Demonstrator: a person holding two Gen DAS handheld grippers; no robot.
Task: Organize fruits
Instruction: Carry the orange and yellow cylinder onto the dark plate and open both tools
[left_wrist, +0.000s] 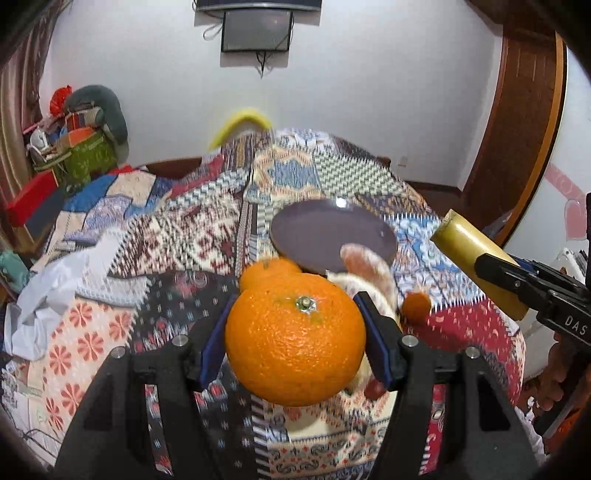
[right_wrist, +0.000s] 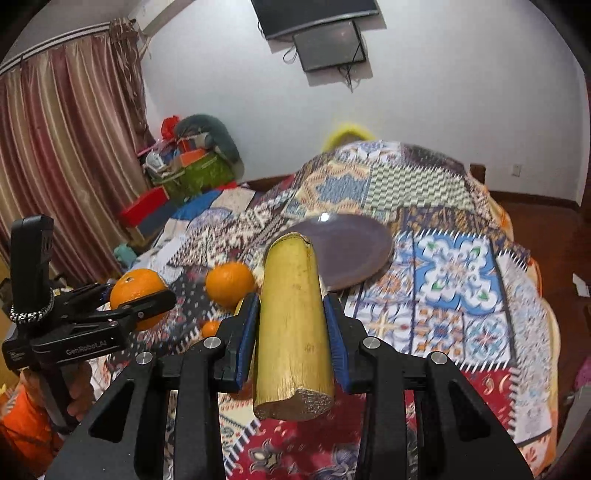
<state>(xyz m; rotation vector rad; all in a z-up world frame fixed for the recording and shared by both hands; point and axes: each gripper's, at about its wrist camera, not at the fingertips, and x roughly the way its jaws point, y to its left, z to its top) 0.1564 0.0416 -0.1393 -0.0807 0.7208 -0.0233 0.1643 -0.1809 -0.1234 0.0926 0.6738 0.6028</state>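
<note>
Carrying both fruits clear of the quilt, the left tool (left_wrist: 295, 325) is clamping the orange (left_wrist: 294, 341) and the right tool (right_wrist: 291, 332) the yellow stalk piece (right_wrist: 293, 325), needing level, steady travel toward the plate (right_wrist: 354, 254).

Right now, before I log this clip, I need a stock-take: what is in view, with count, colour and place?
Large orange: one, orange, in the left gripper.
Loose oranges: two, orange, on the quilt near the plate.
Yellow stalk: one, yellow, in the right gripper.
Plate: one, purple, bare, on the quilt.
Quilt: one, patchwork, covering the bed.
Left gripper: black, blue pads, shut on the large orange.
Right gripper: black, blue pads, shut on the yellow stalk.
</note>
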